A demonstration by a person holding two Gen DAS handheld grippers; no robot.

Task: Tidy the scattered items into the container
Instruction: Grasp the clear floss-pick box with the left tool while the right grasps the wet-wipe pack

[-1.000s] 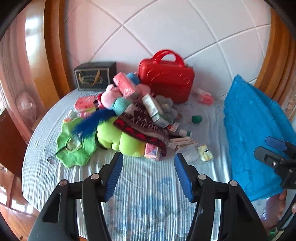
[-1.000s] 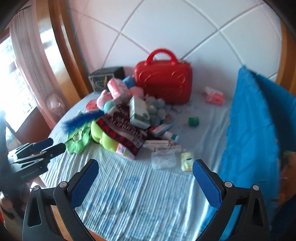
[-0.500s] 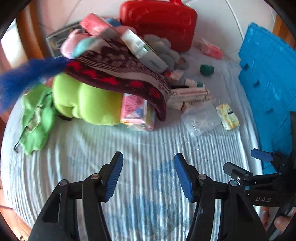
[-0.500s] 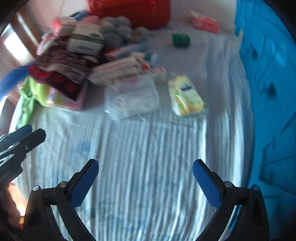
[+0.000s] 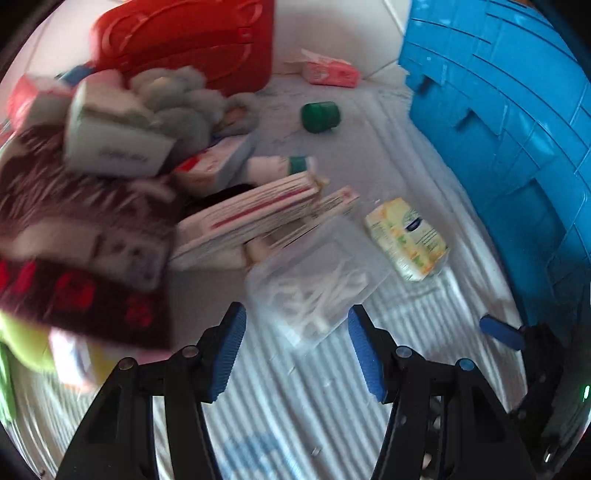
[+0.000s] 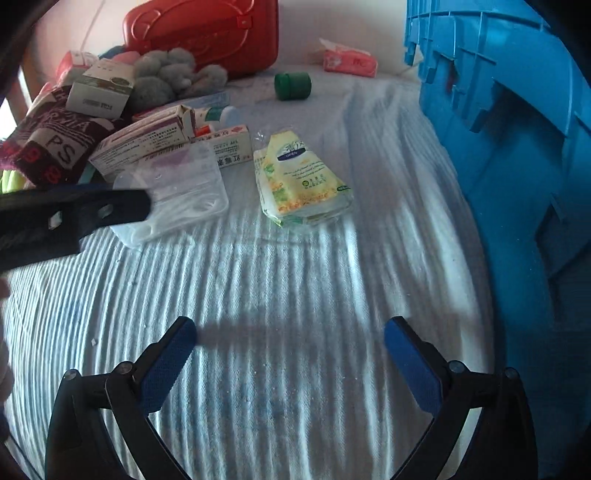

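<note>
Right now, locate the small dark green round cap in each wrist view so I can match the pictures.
Left wrist: the small dark green round cap lies upper centre, on the striped cloth.
Right wrist: the cap lies near the top, at centre.
Shared landmark: the pink tissue packet, just beyond the cap and to its right, in both views.

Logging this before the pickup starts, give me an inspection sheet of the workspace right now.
Surface: striped bedsheet, wrinkled.
Job's things: clear swab box ahead of left gripper; yellow wipes pack beside it; green cap; blue crate at right.
Clutter: cartons, knit cloth, grey plush, pink tissue pack, red case.
Grippers: left open; right gripper open, both empty.
Cables: nothing seen.
Surroundings: white padded wall.
</note>
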